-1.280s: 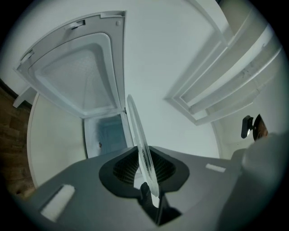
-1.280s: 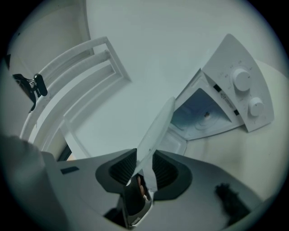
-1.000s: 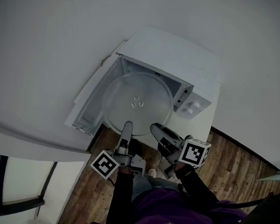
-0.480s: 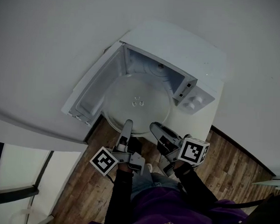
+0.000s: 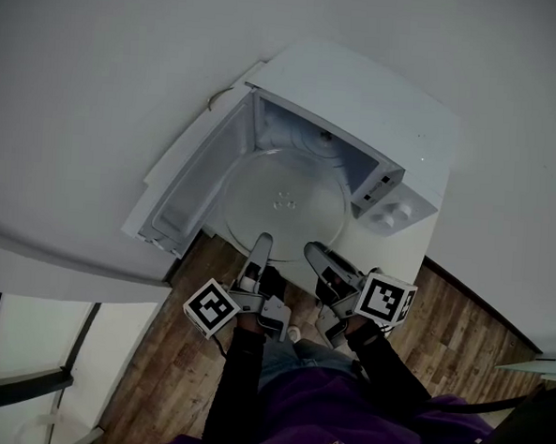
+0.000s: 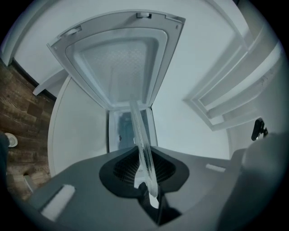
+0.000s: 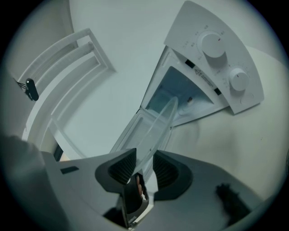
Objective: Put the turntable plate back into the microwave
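Observation:
The round glass turntable plate (image 5: 284,205) lies flat at the mouth of the white microwave (image 5: 361,90), whose door (image 5: 191,178) swings open to the left. My left gripper (image 5: 259,251) is shut on the plate's near rim, and my right gripper (image 5: 315,256) grips the same rim a little to the right. In the left gripper view the plate (image 6: 140,135) runs edge-on between the pads of the left gripper (image 6: 145,168), with the door (image 6: 117,58) behind. In the right gripper view the plate (image 7: 159,128) reaches from the right gripper (image 7: 144,166) toward the cavity (image 7: 174,97).
The microwave's control panel with two knobs (image 5: 396,214) sits right of the opening. The microwave stands on a white counter (image 5: 403,252) above a wooden floor (image 5: 184,370). A white slatted shelf (image 7: 67,63) hangs on the wall at the left.
Both grippers have sunk together with the plate. More of the cavity's back wall now shows above the plate's far rim.

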`<state>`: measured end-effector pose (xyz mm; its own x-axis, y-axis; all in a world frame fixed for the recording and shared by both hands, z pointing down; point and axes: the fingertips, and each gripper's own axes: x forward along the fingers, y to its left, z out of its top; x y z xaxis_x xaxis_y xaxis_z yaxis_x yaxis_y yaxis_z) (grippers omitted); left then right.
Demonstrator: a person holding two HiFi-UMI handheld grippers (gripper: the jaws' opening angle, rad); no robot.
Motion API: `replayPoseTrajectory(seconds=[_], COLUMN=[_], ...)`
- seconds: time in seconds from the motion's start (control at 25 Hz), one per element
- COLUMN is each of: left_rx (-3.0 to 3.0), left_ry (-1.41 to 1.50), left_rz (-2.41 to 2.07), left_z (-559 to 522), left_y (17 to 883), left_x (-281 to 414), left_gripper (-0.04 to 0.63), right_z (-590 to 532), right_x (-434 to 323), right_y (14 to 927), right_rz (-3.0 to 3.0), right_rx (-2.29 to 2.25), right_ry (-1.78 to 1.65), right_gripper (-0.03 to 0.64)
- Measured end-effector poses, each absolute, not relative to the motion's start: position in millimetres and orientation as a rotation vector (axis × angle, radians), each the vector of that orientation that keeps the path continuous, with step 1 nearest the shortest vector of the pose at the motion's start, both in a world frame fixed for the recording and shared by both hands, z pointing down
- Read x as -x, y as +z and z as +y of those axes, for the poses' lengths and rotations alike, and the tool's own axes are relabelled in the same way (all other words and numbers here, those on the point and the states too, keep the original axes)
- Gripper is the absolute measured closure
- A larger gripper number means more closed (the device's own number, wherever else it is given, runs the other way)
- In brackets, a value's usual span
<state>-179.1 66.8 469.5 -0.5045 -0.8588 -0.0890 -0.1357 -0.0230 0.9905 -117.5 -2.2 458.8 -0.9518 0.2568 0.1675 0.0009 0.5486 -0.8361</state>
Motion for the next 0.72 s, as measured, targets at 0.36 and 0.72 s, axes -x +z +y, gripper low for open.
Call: replayPoseTrajectory(seconds=[0.36, 0.72], left_rx=[-1.044, -1.09], left_ry=[-1.499, -1.458], left_rz=[-1.595, -1.504], left_z=[39.5, 4.7], left_y=[500.3, 511.1], left_x=[226.2, 255.0], left_gripper=[0.534, 0.54], right_z=[-25.8, -53.6], right_x=[159.2, 177.5], right_y=[484.1, 501.3], right_rz=[-2.532, -2.541], right_rx=[0.006, -0.162], right_ry=[1.405, 1.423], right_gripper=[0.494, 0.485])
